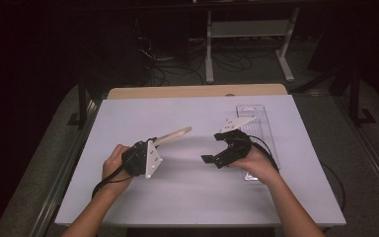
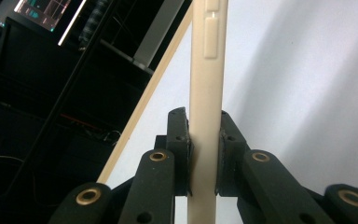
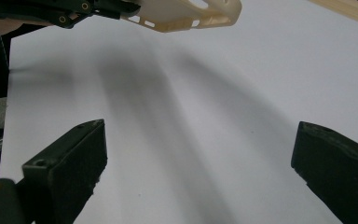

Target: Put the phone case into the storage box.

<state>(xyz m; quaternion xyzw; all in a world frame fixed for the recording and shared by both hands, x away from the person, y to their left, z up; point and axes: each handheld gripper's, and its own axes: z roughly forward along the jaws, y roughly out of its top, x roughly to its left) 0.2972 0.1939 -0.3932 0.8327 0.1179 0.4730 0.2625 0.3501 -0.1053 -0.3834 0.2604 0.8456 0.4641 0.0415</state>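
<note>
Here the left hand-held gripper (image 2: 204,154) clamps a cream phone case (image 2: 205,93); the right hand-held gripper (image 3: 196,163) gapes empty.

A white-topped table (image 1: 187,192) carries the scene, its surface smooth and matte; a strip of pale wood (image 1: 197,92) runs along its far edge. Directly on it, near the right edge, lies a clear plastic tray (image 1: 262,127), long and narrow.
</note>
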